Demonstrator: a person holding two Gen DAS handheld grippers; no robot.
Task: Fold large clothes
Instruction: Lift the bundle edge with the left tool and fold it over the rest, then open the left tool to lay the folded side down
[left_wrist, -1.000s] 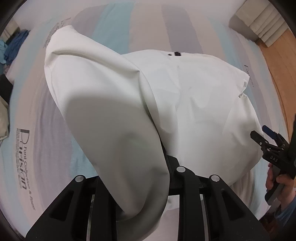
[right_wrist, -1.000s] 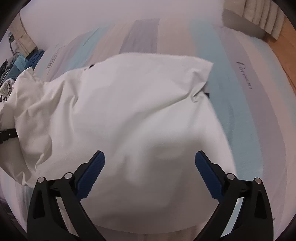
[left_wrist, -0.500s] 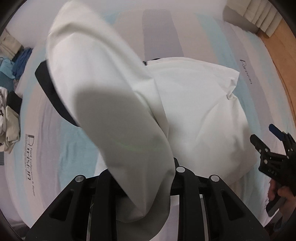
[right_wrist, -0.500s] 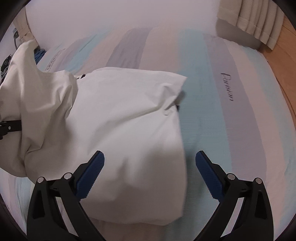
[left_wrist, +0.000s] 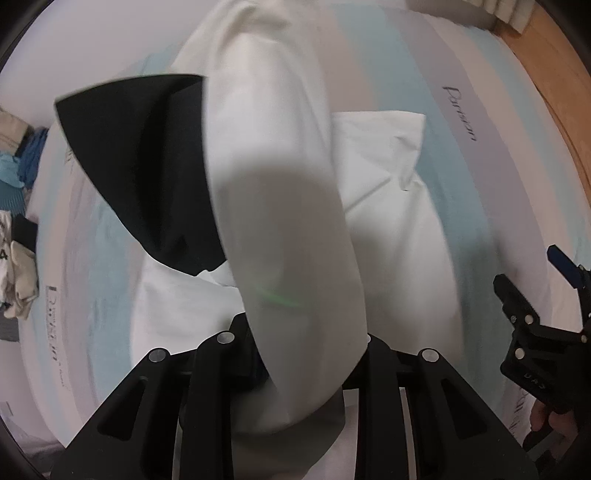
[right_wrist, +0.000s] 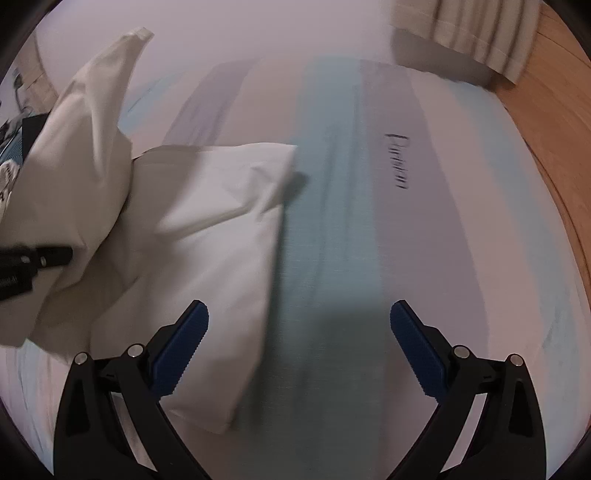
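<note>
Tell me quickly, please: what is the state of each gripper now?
Left gripper: closed on a lifted fold of the white fabric garment.
Right gripper: open, holding nothing, above the striped bedsheet.

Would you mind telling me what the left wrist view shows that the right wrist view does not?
Only the left wrist view shows the garment's black panel, the pile of clothes at the bed's edge, and the left tongs shut on the lifted white fabric. Only the right wrist view shows the right tongs from behind, open over the striped bedsheet, holding nothing. Both show the white garment, the sheet's printed lettering and the wooden floor.
</note>
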